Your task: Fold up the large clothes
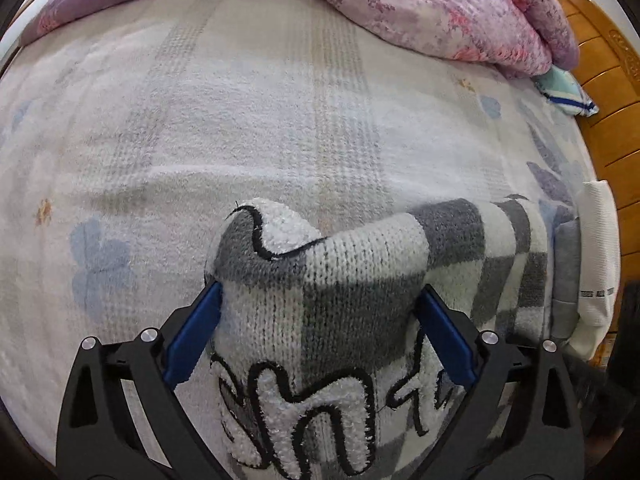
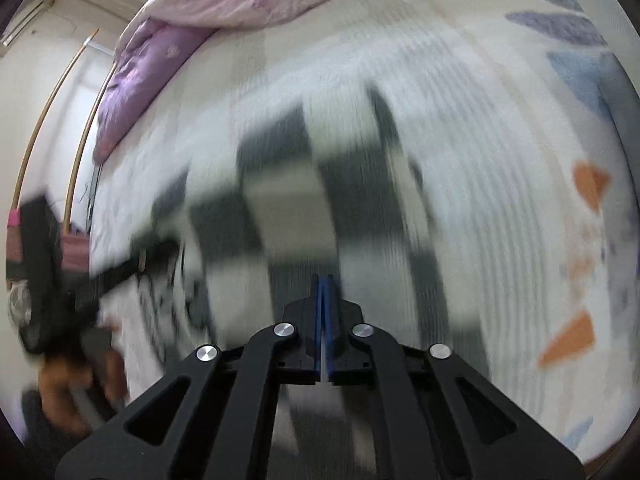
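A grey-and-white checked knit sweater with fluffy white lettering lies on the bed. One raised fold of it bulges between the blue pads of my left gripper, whose jaws stand wide open on either side. The right wrist view is blurred by motion. There the same sweater spreads below my right gripper, whose blue pads are pressed together. Blur hides whether any cloth is pinched at the tips. The other gripper and a hand show as a dark smear at the left.
A pale patterned bed cover lies under the sweater. A pink and purple quilt is heaped along the far side. A wooden headboard runs on the right, with a small teal striped cloth and folded grey and white clothes beside it.
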Tool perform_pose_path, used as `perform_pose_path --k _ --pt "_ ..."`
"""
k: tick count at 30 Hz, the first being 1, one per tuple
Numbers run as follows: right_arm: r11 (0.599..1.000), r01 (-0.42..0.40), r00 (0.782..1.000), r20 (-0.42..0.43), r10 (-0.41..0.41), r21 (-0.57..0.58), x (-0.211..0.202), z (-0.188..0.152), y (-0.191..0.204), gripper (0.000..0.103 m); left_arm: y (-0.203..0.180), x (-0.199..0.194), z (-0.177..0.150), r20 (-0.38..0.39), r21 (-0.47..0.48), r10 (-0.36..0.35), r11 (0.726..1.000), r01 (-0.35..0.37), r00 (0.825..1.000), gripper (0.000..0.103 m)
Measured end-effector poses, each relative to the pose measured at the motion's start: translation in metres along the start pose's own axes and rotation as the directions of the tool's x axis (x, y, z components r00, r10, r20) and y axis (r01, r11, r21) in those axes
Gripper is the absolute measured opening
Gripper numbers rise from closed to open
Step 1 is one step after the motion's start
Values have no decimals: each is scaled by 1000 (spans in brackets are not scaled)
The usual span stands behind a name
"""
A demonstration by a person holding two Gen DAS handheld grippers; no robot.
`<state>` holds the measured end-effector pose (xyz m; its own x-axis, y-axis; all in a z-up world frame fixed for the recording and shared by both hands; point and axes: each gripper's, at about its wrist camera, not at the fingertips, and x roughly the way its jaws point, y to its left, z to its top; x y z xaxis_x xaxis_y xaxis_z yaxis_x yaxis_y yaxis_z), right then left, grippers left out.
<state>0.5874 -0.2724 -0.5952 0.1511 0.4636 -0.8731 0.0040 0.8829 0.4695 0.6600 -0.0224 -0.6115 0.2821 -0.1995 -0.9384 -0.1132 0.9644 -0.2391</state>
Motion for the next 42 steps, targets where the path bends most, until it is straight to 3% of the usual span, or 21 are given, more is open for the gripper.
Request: perform_pose_path --k 7,9,15,18,19,21,22,26,31,32,36,37,39,42 --pt "994 57 994 -101 -48 90 -18 -109 -41 0 11 -26 -23 40 -51 -61 997 63 997 95" --pt "991 32 995 -99 -19 132 -24 -130 -54 0 18 -33 -36 47 -87 -95 991 99 994 95" --pt "982 -17 998 -61 29 186 -36 -139 -69 0 43 -50 -95 29 -172 -93 980 96 995 95" --pt "975 -66 998 -7 69 210 -51 -136 -65 6 62 -51 -125 18 -277 -138 951 137 990 95" --pt "977 -52 999 15 49 208 -57 -135 -63 14 67 -49 -134 10 -305 -146 942 142 989 95" --pt "976 -40 997 70 25 213 -70 -129 -63 42 72 -46 -148 0 -335 -161 930 152 987 95" --pt "975 -31 996 86 12 221 -73 -127 -65 69 74 -45 -155 -9 -350 -154 926 141 988 95" --pt "973 3 995 100 -27 232 -60 -112 -78 74 68 -35 -168 -33 -327 -149 936 130 988 95" --pt "939 -117 993 35 111 324 -15 -100 -102 76 64 -20 -179 -55 -332 -172 932 145 983 95" --pt "928 -144 989 27 143 343 -8 -100 -106 81 65 -17 -181 -58 -338 -180 929 150 982 95" --pt "870 -276 952 -7 305 408 12 -104 -121 85 63 -7 -194 -97 -347 -219 922 173 971 95" --pt "845 -318 934 -13 357 430 19 -107 -124 86 60 0 -200 -129 -347 -230 922 173 965 95" --pt "818 -359 920 21 392 449 22 -112 -128 88 56 5 -205 -121 -345 -223 923 170 967 97" --pt "818 -375 913 24 406 436 23 -115 -126 89 54 13 -205 -121 -356 -215 921 160 969 99"
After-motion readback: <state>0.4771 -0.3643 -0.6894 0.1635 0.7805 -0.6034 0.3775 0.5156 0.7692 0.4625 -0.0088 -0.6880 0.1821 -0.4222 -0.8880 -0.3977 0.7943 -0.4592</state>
